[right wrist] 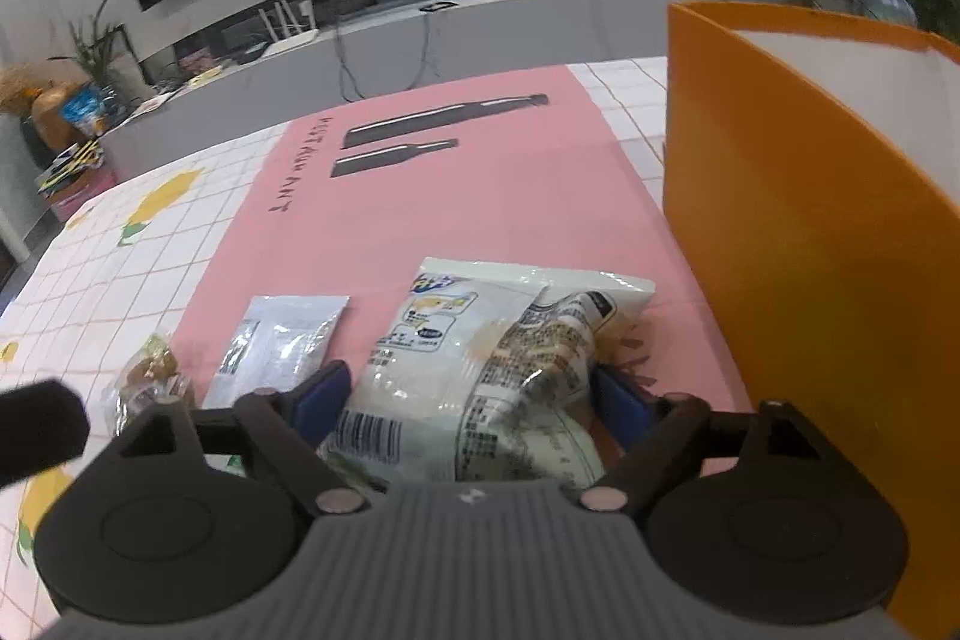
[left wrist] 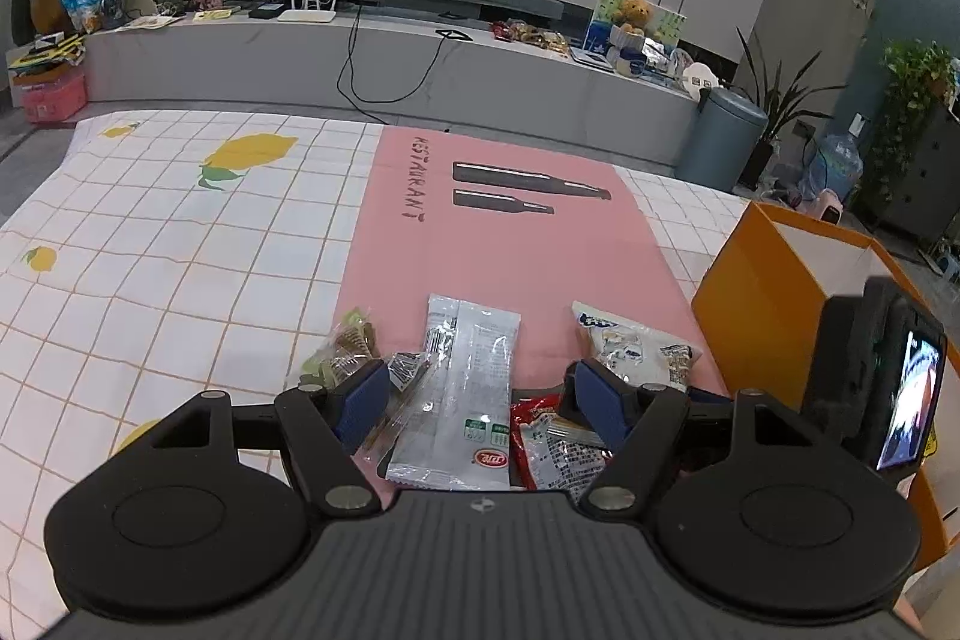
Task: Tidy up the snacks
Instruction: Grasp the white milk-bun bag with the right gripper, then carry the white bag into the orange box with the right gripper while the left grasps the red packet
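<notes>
In the left wrist view the left gripper (left wrist: 474, 394) sits low in the frame with its jaws spread wide, its blue pads (left wrist: 363, 400) flanking a long silver foil snack packet (left wrist: 465, 388) without pressing on it; nothing is gripped. Under that packet's left edge lies a clear wrapper with a barcode (left wrist: 405, 370), further left a small greenish clear bag of sweets (left wrist: 342, 346), and at lower right a red printed snack pouch (left wrist: 540, 436). Above the right pad rests a white crinkled snack bag with blue lettering (left wrist: 636, 346). All lie on a pink paper mat printed with two dark bottles (left wrist: 510, 232), spread over a white grid cloth with yellow lemons (left wrist: 180, 244) on the tabletop. An orange cardboard box with white inside (left wrist: 762, 292) stands at the right edge. In the right wrist view the right gripper (right wrist: 471, 394) has the white crinkled snack bag between its jaws, low in the frame; whether the pads clamp it cannot be told through the blur. The orange box rises just to the right
</notes>
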